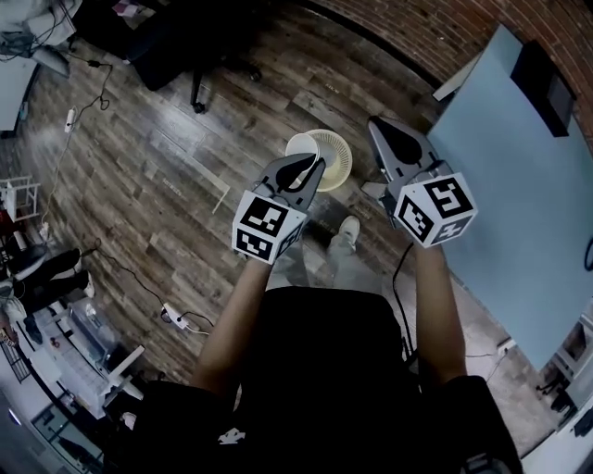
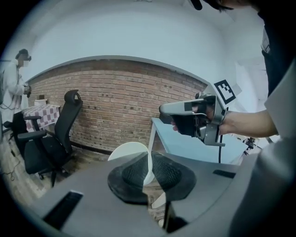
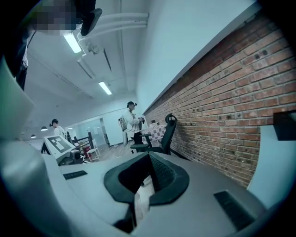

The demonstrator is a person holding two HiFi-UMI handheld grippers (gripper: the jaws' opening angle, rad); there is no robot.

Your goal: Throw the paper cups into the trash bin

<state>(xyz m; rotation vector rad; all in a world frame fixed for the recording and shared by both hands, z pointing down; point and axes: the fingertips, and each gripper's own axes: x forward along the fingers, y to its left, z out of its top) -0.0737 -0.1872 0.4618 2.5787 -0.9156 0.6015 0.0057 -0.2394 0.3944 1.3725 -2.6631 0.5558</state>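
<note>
Spanning the room, dark wood-plank floor (image 1: 185, 139), brick wall (image 1: 435, 28), pale table (image 1: 519, 204).

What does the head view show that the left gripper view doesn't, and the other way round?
Head view only: the trash bin on the floor, partly behind the paper cup. Left gripper view only: the left gripper pinching the cup's thin wall between its pads. Both: the cup, the right gripper, the table and the brick wall.
</note>
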